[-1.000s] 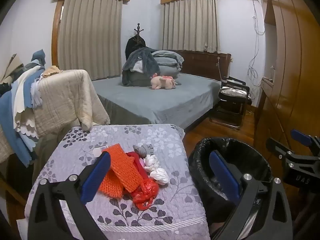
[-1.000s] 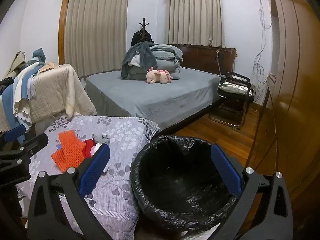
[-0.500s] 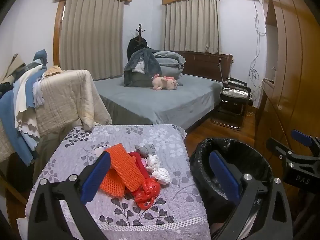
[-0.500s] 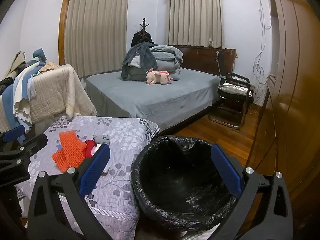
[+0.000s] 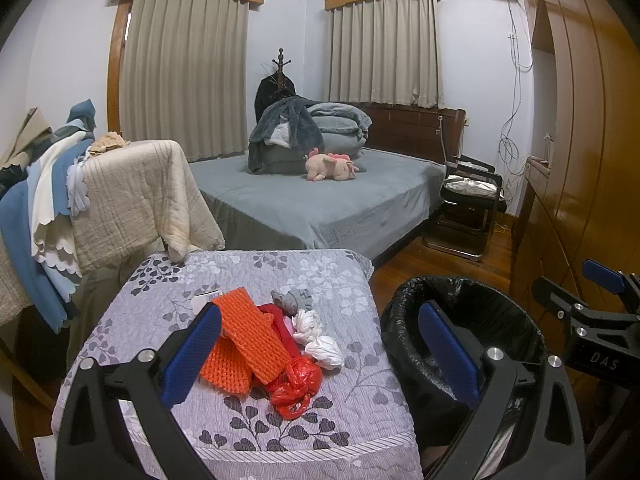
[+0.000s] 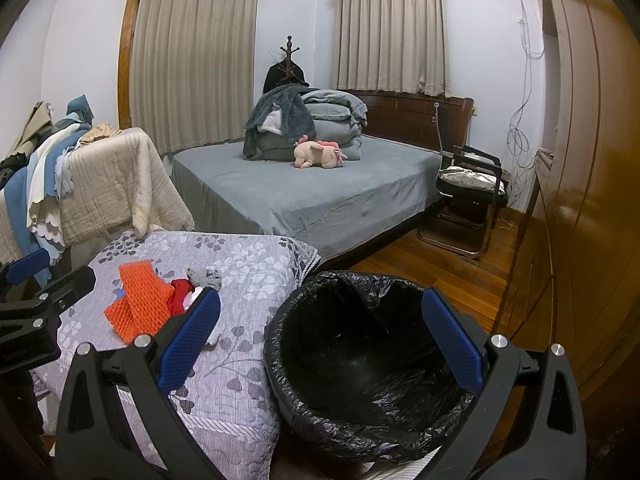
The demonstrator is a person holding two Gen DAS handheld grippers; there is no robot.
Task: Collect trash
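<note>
Left gripper (image 5: 320,354) drifted slightly: trash pile (image 5: 264,344) and bin (image 5: 464,344) sit marginally lower-right in its view. Right gripper (image 6: 320,346) view shift faint, perhaps nil.

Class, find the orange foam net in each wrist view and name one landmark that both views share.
Left wrist view: orange foam net lies low and left of centre on the floral quilt.
Right wrist view: it lies at the left on that quilt.
Shared landmark: the black-lined trash bin, to its right in both.
</note>
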